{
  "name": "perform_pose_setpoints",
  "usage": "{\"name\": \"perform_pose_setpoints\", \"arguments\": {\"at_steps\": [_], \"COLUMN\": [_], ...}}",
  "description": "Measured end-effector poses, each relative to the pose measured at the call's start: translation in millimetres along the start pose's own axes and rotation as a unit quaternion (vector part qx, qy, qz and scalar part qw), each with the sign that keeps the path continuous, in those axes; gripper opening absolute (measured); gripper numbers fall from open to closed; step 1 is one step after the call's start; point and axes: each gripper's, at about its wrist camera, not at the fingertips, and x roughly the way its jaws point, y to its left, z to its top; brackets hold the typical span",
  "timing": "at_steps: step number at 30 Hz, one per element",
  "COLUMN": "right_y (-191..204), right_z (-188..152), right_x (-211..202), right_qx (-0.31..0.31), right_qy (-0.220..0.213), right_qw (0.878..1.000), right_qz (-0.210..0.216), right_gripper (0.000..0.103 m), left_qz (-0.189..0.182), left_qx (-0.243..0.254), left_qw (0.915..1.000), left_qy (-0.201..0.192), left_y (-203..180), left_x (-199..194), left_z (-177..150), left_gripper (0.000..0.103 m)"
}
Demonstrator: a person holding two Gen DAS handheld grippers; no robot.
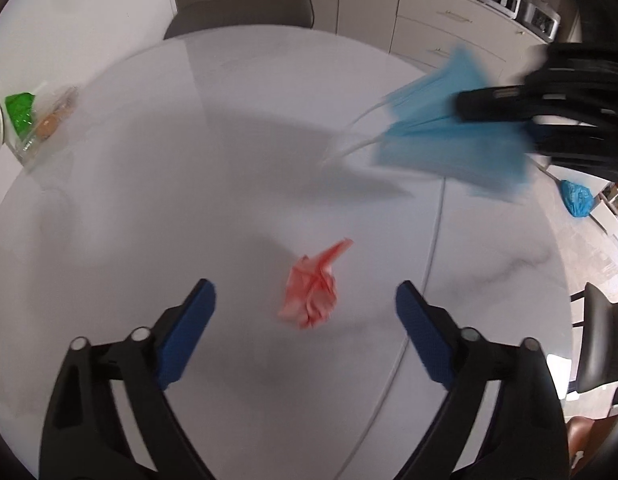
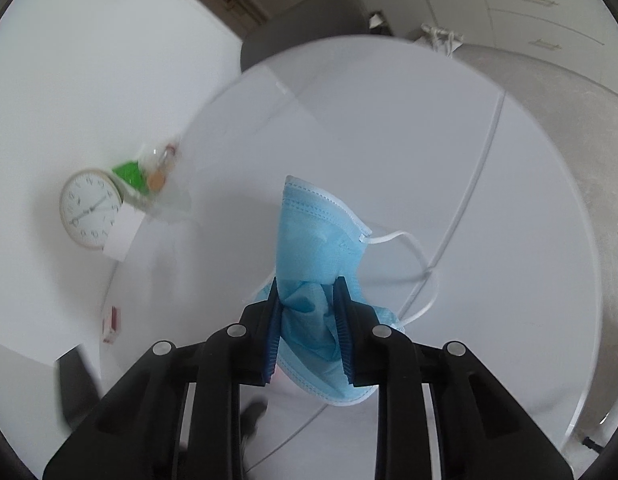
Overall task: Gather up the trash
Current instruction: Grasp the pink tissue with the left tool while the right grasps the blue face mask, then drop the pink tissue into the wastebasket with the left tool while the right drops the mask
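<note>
- Right now the right gripper [image 2: 307,292] is pinching a blue surgical face mask [image 2: 317,240]; its blue pads press into the bunched cloth from both sides, and the mask fans out beyond the fingertips.
- One white ear loop [image 2: 419,252] of the mask curls out to the right of the pads, hanging free above the white round table [image 2: 389,128].
- From the left wrist view the same mask [image 1: 453,128] shows at the far right, blurred, gripped by the right gripper [image 1: 461,106], with its white loops trailing left toward the tabletop.
- Meanwhile the left gripper [image 1: 307,300] has its two blue-padded fingers spread wide, with nothing touching either pad.
- A crumpled red-pink scrap of paper [image 1: 313,292] lies on the table [image 1: 229,100] between those spread fingers, nearer the right one's side of the middle, and apart from both.
- A thin white cable [image 1: 433,240] runs across the tabletop just right of the scrap.
- At the table's far left edge sits a clear plastic bag [image 1: 45,120] with something green and something orange inside; a round white wall clock [image 2: 91,208] lies beside it.
- A crumpled blue plastic bag [image 1: 577,198] rests at the right edge of the left wrist view, beyond the table's rim.
- A grey chair back [image 1: 245,8] stands behind the far side of the table, with pale cabinets [image 1: 449,20] further back.
</note>
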Motion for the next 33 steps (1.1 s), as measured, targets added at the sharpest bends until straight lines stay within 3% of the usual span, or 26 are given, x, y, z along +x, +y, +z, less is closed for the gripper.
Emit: {"name": "perform_pose_setpoints", "arguments": {"at_steps": [5,7,12,16,23,27,33], "right_y": [-13.7,-18.1,-22.5,-15.7,-9.2,-14.0,-40.2], "right_z": [-6.4,-11.0,-19.8,-29.1,-60.1,-88.5,-145.4], "right_x": [-21.6,-28.4,-36.2,-44.5,-79.0,-111.4,-174.9], "right_qx": [0.014,0.015,0.005,-0.011,-0.041,-0.046,-0.022], "right_qy": [-0.015,-0.016,-0.011,-0.011,-0.019,-0.024,-0.044], "right_qw": [1.0,1.0,1.0,0.999,0.997,0.996,0.992], "right_qz": [-0.003,-0.007,-0.024,-0.037,-0.06,-0.079,-0.115], "right_gripper": [0.025,0.025,0.025,0.025,0.025,0.025,0.025], "left_qz": [-0.004,-0.009,-0.008,-0.021,-0.049,-0.064,-0.111], "left_qx": [-0.007,-0.001,0.009,-0.004,-0.007,0.011,0.054], "left_qw": [0.9998,0.9997,0.9997,0.9992,0.9987,0.9976,0.9922], "left_qy": [0.016,0.024,0.023,0.032,-0.003,-0.022,-0.02], "left_y": [2.6,0.4,-2.7,-2.0,-21.1,-48.2,-105.6], "left_x": [26.1,32.8,33.4,23.4,-40.1,-80.4,-111.6], "left_z": [8.9,8.6,4.2,0.4,-15.5,-32.3,-49.3], "left_gripper": [0.067,0.052,0.029,0.028,0.028,0.028,0.028]}}
